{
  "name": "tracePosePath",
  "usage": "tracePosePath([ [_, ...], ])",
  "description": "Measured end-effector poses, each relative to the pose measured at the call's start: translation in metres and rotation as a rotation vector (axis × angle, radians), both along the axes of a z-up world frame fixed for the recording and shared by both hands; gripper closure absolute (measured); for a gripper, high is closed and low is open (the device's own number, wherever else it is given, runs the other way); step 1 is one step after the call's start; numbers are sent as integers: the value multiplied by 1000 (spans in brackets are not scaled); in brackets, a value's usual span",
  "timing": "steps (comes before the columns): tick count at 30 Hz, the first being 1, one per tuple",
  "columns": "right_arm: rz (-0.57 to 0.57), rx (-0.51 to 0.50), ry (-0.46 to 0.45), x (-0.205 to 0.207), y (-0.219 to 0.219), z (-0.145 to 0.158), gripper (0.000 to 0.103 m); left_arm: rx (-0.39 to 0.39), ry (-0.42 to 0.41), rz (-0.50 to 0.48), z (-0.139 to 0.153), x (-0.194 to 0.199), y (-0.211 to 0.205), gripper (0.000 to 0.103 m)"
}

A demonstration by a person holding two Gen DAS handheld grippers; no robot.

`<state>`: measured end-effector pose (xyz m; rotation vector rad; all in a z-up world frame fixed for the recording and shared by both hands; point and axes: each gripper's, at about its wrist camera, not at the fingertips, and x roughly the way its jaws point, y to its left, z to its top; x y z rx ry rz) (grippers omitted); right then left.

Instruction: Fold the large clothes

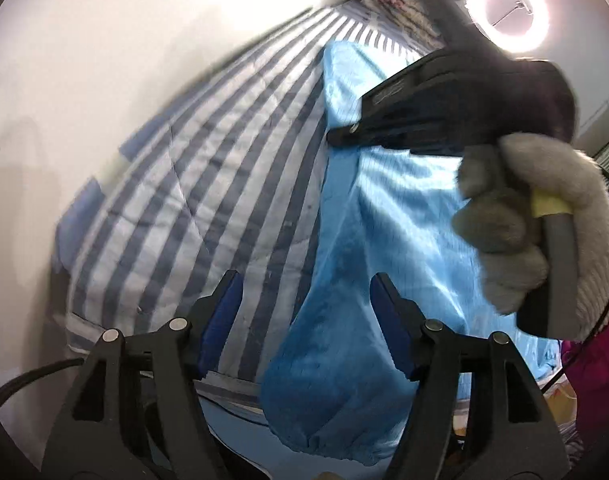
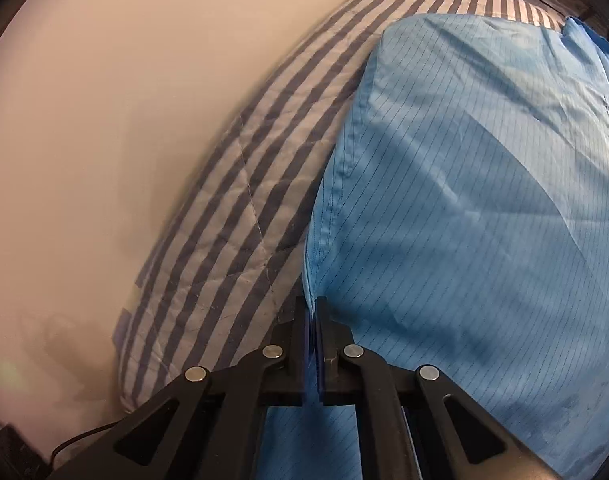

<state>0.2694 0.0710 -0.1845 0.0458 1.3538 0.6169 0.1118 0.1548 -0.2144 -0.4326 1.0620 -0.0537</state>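
Striped bedding (image 2: 240,184) by a pale wall carried the blue garment (image 2: 484,184). Right gripper (image 2: 311,312) was clamped on its seamed edge; left gripper (image 1: 306,300) hung over it, jaws apart. Best would be to keep that edge taut and grip the sagging cloth before folding.

Under my tongs is a bed (image 1: 208,184) covered with a quilted spread in dark blue and pale stripes, its stitched seams showing plainly from my right wrist (image 2: 240,216). It runs along a plain pale wall (image 1: 104,80). Lying on the spread is the light blue garment (image 1: 388,216), thin cloth with fine dark pinstripes (image 2: 484,200), its long hemmed edge resting against the stripes and its gathered end hanging over the near edge of the bed. At the far end, near the corner of the wall, a bundle of patterned bedding (image 1: 400,4) sits on the stripes.
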Motion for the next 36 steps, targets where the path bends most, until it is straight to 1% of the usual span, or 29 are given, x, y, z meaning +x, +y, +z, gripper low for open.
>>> tracePosePath([
  [2, -3, 32, -5, -1, -6, 3, 103, -48, 24, -25, -8, 1, -1, 36],
  [3, -5, 44, -5, 2, -14, 7, 103, -59, 29, -34, -11, 1, -3, 50],
  [4, -9, 58, -6, 4, -17, 8, 103, -60, 35, -44, -14, -1, -5, 85],
  [5, -12, 70, -7, 4, -20, 9, 103, -63, 49, -63, -16, -1, -8, 98],
  [6, -14, 79, -8, 5, -24, 10, 103, -57, 45, -66, -15, -3, -12, 98],
  [9, -24, 119, -18, 4, -48, 13, 103, 2, 4, -69, 0, -10, -24, 99],
  [11, -41, 163, -17, 2, -60, 18, 103, 54, -34, -80, 17, -12, -34, 99],
  [14, -65, 220, -15, 0, -81, 25, 103, 136, -91, -116, 43, -11, -52, 99],
  [18, -86, 290, -36, -1, -111, 38, 103, 213, -142, -176, 61, -16, -80, 100],
  [21, -106, 335, -52, -5, -134, 42, 103, 250, -161, -213, 65, -17, -100, 100],
  [23, -122, 365, -66, -8, -151, 49, 103, 259, -165, -233, 65, -16, -111, 100],
  [24, -129, 373, -71, -9, -153, 55, 103, 265, -168, -243, 67, -15, -117, 100],
  [25, -142, 387, -76, -11, -162, 55, 103, 267, -170, -251, 65, -14, -119, 100],
  [29, -215, 442, -86, -15, -199, 51, 103, 291, -184, -309, 69, -8, -149, 100],
  [33, -299, 498, -77, -22, -244, 45, 103, 323, -188, -384, 63, -8, -181, 100],
  [36, -363, 512, -81, -34, -275, 32, 103, 346, -188, -444, 58, -8, -209, 100],
])
